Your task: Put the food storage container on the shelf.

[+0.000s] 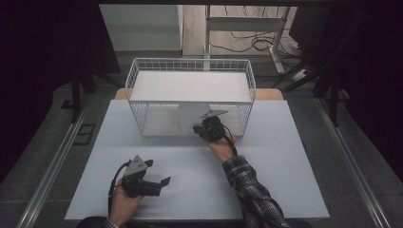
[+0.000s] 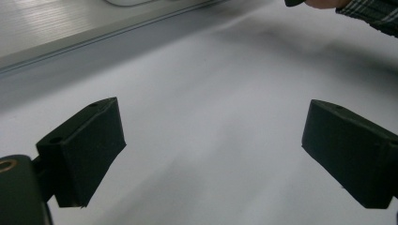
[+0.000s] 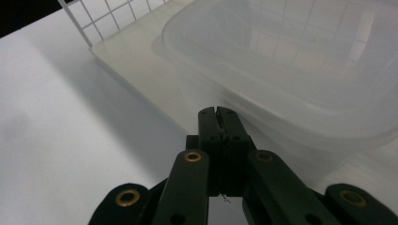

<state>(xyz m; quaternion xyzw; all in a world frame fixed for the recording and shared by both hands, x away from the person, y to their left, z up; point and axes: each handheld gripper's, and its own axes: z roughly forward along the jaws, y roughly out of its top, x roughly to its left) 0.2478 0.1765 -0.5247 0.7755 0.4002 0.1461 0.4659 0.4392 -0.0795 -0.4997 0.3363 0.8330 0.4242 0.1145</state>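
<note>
Holding my right gripper point(image 1: 205, 127) at the front of the wire basket point(image 1: 138, 85), I have its jaws pressed together with nothing visible between them — in the right gripper view the closed tips point at the front of a translucent plastic tub point(image 3: 291, 70) that stands just ahead of them, and I cannot tell whether they touch it. The tub stands beside the basket's white mesh, which shows at the upper left of that view. The basket stands at the far edge of the table point(image 1: 285, 161), about midway along it, with a pale flat sheet lying across its top. My left gripper point(image 1: 159, 183) rests low near the front edge of the table, towards its left corner, well apart from the basket — its jaws stand wide apart over bare table, gripping nothing. In the left gripper view the plaid sleeve point(image 2: 371, 11) of my right arm crosses the top right corner.
</note>
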